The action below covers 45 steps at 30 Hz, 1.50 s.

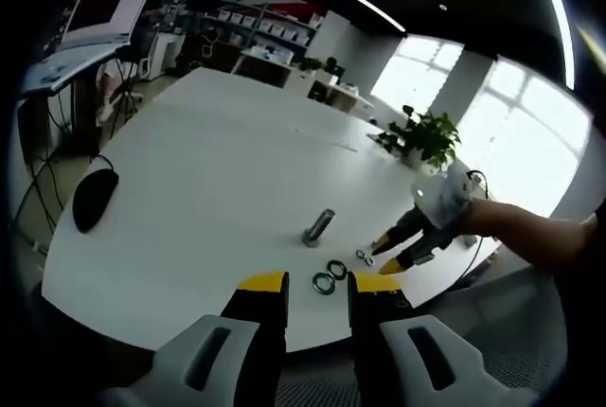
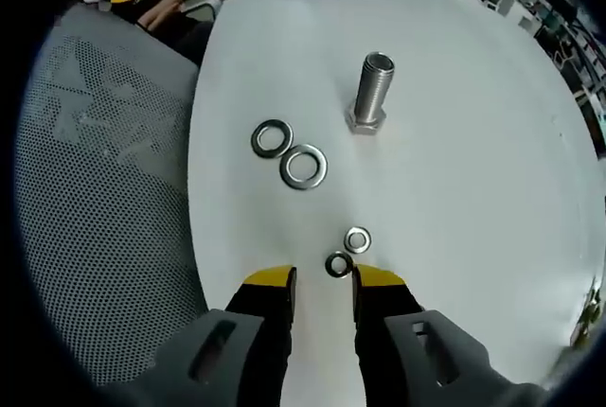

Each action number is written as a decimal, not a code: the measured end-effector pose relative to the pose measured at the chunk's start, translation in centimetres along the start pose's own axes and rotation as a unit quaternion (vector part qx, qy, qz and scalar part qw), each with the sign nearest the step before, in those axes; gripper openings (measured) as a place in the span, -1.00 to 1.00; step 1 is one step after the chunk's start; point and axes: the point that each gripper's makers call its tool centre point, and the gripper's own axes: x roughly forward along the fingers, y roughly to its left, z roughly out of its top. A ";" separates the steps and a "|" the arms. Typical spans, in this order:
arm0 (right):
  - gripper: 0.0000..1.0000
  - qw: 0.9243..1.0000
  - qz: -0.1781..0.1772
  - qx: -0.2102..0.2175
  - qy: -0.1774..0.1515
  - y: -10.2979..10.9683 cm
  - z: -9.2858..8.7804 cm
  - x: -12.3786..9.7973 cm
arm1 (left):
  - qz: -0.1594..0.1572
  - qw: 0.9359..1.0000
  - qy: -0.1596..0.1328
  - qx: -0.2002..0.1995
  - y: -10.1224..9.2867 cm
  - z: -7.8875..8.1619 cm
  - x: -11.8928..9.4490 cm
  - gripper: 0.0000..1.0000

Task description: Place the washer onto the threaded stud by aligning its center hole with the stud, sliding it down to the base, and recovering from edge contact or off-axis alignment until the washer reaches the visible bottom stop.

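- Upright threaded steel stud [image 2: 372, 91] stands on white table [image 2: 473, 199], ready for loading.
- Right hand-held gripper [image 2: 325, 277], released, brackets small steel washer [image 2: 338, 264] near the stud for pickup.
- Left hand-held gripper [image 1: 317, 281] released, idle.

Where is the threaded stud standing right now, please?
In the right gripper view the stud stands upright on the white table, ahead of the right gripper, with two large washers lying just to its left.
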 end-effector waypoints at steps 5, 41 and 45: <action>-0.49 0.999 0.006 0.027 -0.018 0.1 -0.1 0.4 | -0.001 1.000 0.003 0.001 -0.1 -0.1 0.0 -0.55; -0.69 0.998 -0.020 0.042 -0.043 -1.2 0.0 0.5 | 0.000 1.000 0.011 0.002 0.0 -0.3 0.1 -0.55; -0.69 0.998 -0.022 0.038 -0.042 -1.2 0.0 0.5 | 0.000 1.000 0.010 0.001 0.0 -0.3 0.1 -0.55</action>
